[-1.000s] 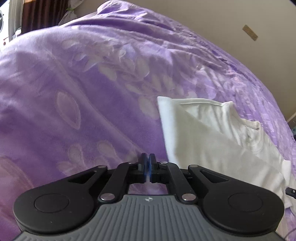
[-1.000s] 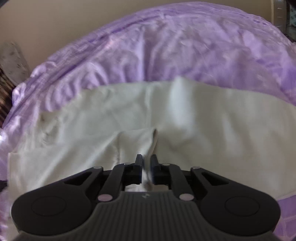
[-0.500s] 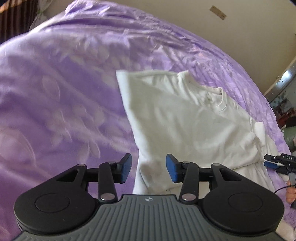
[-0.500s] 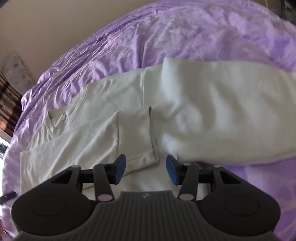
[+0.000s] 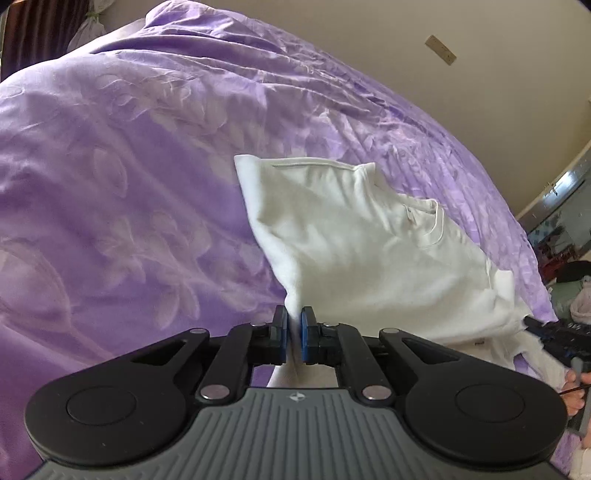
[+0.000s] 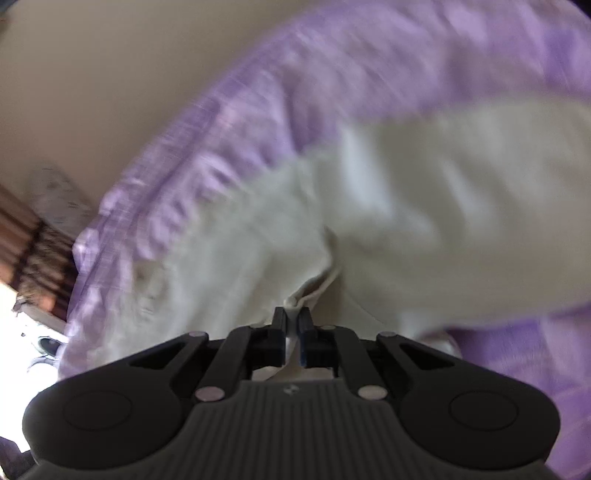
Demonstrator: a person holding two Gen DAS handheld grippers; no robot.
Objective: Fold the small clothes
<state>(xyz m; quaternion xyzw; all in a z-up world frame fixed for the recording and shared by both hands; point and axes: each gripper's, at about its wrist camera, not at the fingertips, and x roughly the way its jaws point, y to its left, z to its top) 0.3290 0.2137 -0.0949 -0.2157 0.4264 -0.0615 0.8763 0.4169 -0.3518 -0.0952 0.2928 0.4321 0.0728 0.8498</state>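
A white T-shirt [image 5: 362, 251] lies partly folded on a purple bedspread [image 5: 129, 166], its collar toward the right. My left gripper [image 5: 293, 332] is shut on the shirt's near left edge, and the cloth rises from the jaws. In the right wrist view, which is blurred, my right gripper [image 6: 291, 328] is shut on a hemmed edge of the same shirt [image 6: 424, 229]. The right gripper also shows at the right edge of the left wrist view [image 5: 554, 332].
The purple bedspread [image 6: 369, 66] covers the whole bed. A beige wall [image 5: 480, 55] runs behind it. Dark curtains [image 5: 33, 33] hang at the far left. Floor clutter [image 5: 569, 266] lies past the bed's right edge.
Half a second ago both grippers were open above the shirt. Both have now closed on its near edges, and the right one is moving fast, blurring its view.
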